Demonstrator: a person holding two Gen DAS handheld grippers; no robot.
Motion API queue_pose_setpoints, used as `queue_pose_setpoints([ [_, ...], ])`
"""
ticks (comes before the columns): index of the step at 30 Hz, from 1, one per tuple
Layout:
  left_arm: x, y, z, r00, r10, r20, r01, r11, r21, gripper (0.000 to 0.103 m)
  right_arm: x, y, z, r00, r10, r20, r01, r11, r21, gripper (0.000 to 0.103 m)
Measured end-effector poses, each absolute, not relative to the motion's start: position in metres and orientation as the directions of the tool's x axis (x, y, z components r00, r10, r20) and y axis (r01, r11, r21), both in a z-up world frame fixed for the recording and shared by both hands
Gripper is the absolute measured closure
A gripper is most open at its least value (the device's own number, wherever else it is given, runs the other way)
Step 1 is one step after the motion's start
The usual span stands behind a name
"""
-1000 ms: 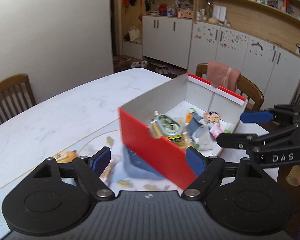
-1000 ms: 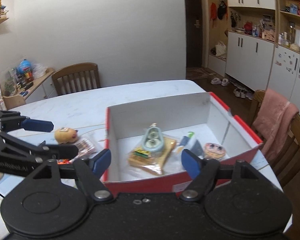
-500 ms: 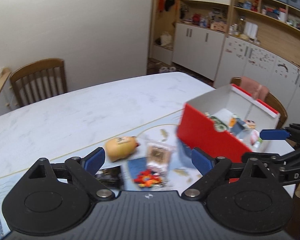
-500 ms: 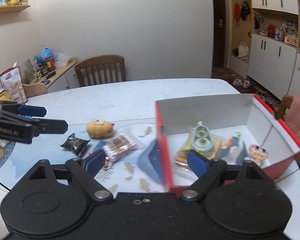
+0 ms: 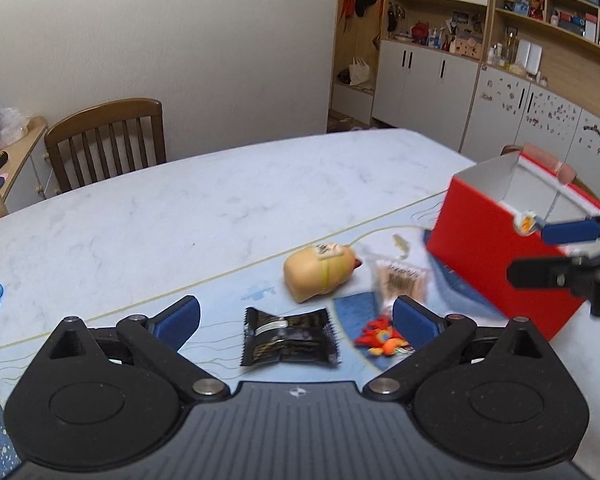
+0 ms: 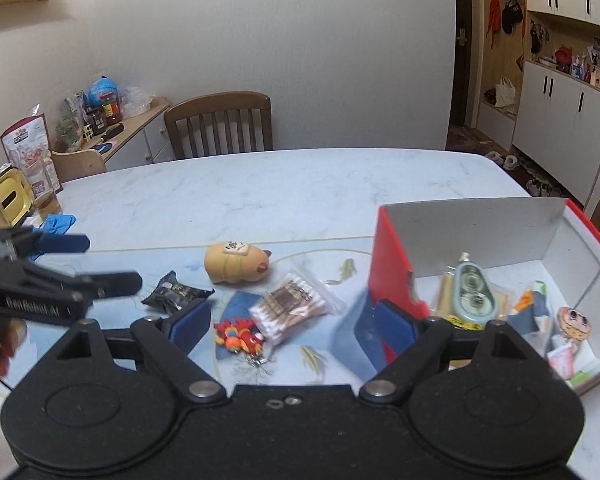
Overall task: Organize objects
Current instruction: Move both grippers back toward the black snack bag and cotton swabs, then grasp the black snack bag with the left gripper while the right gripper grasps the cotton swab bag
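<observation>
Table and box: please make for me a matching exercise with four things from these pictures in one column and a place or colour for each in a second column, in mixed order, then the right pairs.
Things:
1. black snack packet
2. tan plush toy
3. pack of cotton swabs
4. correction tape

Places or colours:
A. inside the red box
B. clear bag with brown sticks
C. between the open left gripper's fingers in its view
D. farthest back of the loose things on the table

Pairs: 1-C, 2-D, 3-B, 4-A

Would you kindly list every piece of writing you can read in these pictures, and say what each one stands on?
"GenRobot.AI": on the body of the left gripper, seen from the right wrist.
Label on the tan plush toy: characters, too blurred to read.
Black snack packet: print too small to read.
Jars and bags on the side shelf: unreadable.
</observation>
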State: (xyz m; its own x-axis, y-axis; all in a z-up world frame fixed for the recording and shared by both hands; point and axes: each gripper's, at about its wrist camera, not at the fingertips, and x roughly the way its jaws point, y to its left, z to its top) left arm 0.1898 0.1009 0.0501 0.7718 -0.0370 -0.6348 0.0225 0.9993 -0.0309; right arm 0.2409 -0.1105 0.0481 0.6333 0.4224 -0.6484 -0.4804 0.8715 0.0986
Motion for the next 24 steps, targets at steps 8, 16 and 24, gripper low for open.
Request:
queue_pose_setpoints([
  [8, 0.207, 0.107, 0.007, 0.747, 0.007, -0.665, 0.031, 0.999, 0.045, 0.0, 0.263, -0.074, 0.032, 0.618, 0.379, -0.689, -0.445, 0.891, 0.091, 0.014],
  [16, 0.218, 0.105, -0.013, 0.766, 0.059, -0.64, 0.032, 0.991, 0.13, 0.0, 0.285, -0.044, 0.004, 0.597, 0.317, -0.737, -0.404, 0.912, 0.064, 0.014],
  [24, 0.231, 0.104, -0.024, 0.762, 0.055, -0.645, 0.026, 0.993, 0.115, 0.0, 0.304, -0.032, -0.019, 0.577, 0.269, -0.771, -0.344, 0.936, 0.069, 0.014],
])
